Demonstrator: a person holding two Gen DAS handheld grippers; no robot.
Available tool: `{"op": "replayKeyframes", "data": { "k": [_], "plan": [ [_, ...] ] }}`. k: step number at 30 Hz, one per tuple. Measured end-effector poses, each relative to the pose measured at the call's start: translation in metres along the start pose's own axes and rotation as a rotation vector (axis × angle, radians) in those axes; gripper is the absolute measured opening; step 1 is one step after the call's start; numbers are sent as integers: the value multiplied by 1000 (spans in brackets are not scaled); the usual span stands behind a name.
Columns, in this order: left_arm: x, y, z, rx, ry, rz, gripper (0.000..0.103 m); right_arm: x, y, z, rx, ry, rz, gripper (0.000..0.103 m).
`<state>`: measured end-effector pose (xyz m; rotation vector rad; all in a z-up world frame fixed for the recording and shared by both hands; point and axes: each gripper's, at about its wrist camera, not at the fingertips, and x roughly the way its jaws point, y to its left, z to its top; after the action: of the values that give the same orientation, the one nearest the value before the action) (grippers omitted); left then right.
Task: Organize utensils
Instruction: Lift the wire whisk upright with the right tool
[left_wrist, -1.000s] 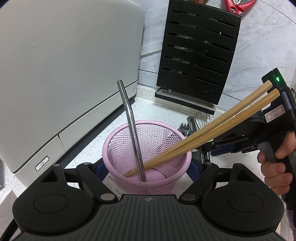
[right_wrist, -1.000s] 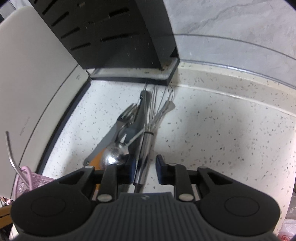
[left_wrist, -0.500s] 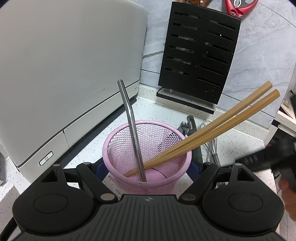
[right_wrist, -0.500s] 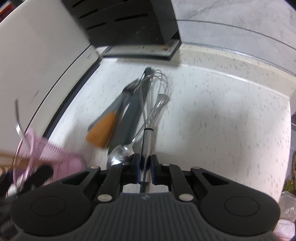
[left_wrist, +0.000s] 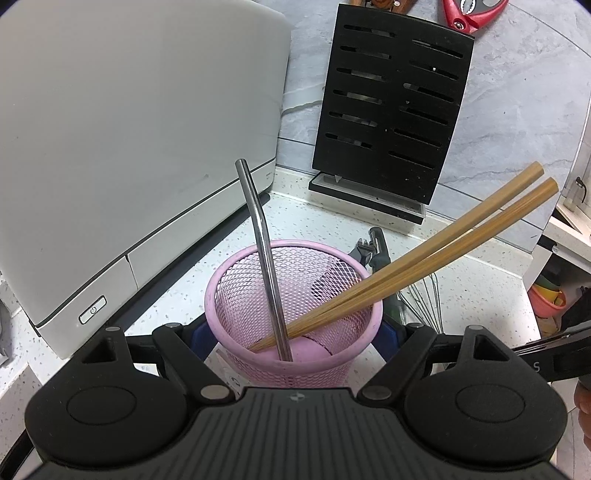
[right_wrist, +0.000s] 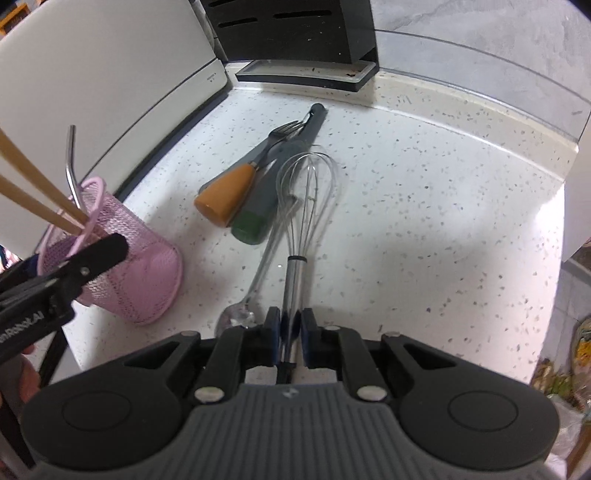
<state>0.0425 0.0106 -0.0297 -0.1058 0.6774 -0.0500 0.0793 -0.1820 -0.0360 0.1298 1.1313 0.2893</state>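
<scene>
My left gripper (left_wrist: 293, 345) is shut on a pink mesh cup (left_wrist: 293, 306), which holds a bent metal straw (left_wrist: 264, 254) and two wooden chopsticks (left_wrist: 424, 254). The cup also shows in the right wrist view (right_wrist: 122, 258). My right gripper (right_wrist: 290, 328) is shut on the handle of a wire whisk (right_wrist: 304, 206), lifted over the counter. On the counter lie a spoon (right_wrist: 255, 284), an orange-handled fork (right_wrist: 240, 184) and a green-handled tool (right_wrist: 269, 188).
A black knife block (left_wrist: 388, 110) stands at the back wall. A large white appliance (left_wrist: 122, 147) fills the left side. The speckled white counter (right_wrist: 424, 206) extends to the right.
My right gripper closed on the whisk handle and pulled back and up with it, away from the knife block. The left gripper and the cup stayed put.
</scene>
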Motion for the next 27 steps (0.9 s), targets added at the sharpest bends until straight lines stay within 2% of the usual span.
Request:
{"op": "replayKeyframes", "data": {
  "k": [3,8,12,15,20,25,26,27],
  "plan": [
    [0,2,0,-6,0,-4,96,-6,-3,4,-10,-14,6,22],
    [0,3,-1,-1,-1,-8,96,-16,-9,23,-10,-59,-14,24],
    [1,3,0,0,0,-8,96,-9,-16,46,31,-63,8,49],
    [1,3,0,5,2,-9,96,4,-16,62,47,-48,-3,56],
    [2,3,2,7,5,-9,96,27,-8,83,8,-13,-53,58],
    [2,4,1,6,4,-12,96,37,-9,93,13,14,-44,56],
    [2,4,1,6,5,-10,96,39,-10,95,21,22,-36,55],
    [3,4,1,7,5,-10,96,41,-11,96,28,29,-32,50]
  ]
}}
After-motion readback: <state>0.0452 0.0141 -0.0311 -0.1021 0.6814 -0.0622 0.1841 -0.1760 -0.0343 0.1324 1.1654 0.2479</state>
